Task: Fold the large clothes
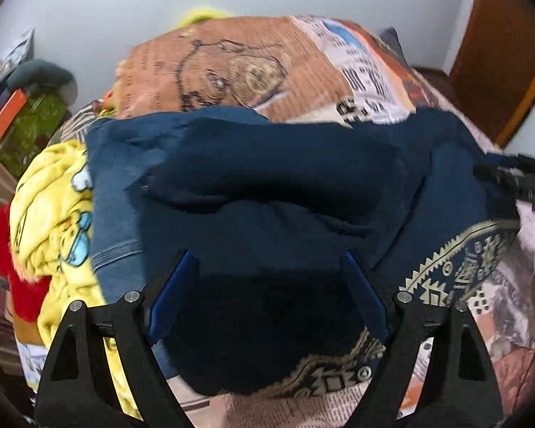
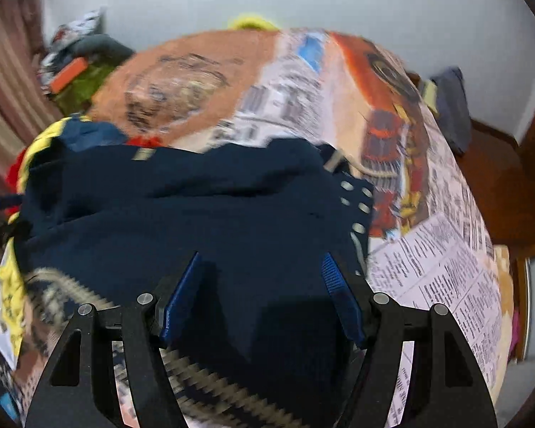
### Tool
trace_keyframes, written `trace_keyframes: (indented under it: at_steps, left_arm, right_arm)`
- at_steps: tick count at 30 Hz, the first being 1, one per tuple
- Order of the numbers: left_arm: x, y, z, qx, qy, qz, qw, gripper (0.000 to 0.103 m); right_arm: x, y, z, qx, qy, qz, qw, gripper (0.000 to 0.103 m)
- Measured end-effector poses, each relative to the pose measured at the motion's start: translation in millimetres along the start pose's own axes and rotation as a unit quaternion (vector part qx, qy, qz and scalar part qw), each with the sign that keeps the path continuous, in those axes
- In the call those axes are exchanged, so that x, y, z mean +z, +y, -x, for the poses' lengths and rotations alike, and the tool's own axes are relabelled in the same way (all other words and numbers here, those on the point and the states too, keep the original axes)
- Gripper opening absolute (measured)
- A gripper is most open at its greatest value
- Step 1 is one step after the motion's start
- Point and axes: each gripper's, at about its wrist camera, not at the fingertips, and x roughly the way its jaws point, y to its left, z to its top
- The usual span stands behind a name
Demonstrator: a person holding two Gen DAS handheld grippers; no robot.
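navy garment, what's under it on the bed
The navy garment lies on a newspaper-print bedspread. A dark patterned cloth pokes out beneath its near edge, and a yellow cartoon blanket sits at its side. Anything directly beneath its middle is covered.

Open printed bedspread (image 2: 446, 267) rightward; yellow blanket (image 1: 50, 214) heap crowding navy garment's (image 1: 267, 178) left.
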Motion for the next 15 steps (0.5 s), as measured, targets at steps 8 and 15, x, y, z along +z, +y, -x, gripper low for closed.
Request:
trace_keyframes:
  at_steps: [8, 15]
  left_arm:
    - [54.1, 15.2, -39.3, 0.031, -0.011, 0.062, 0.9975, 0.089]
    - [76.8, 57.4, -50.0, 0.131, -0.017, 0.133, 0.9824, 0.094]
  right_arm:
    - [7.2, -18.1, -25.9, -0.037, -0.001, -0.015, 0.999, 0.065]
    - [-5.9, -26.6, -16.6, -0.078, -0.027, -0.003, 0.997, 0.069]
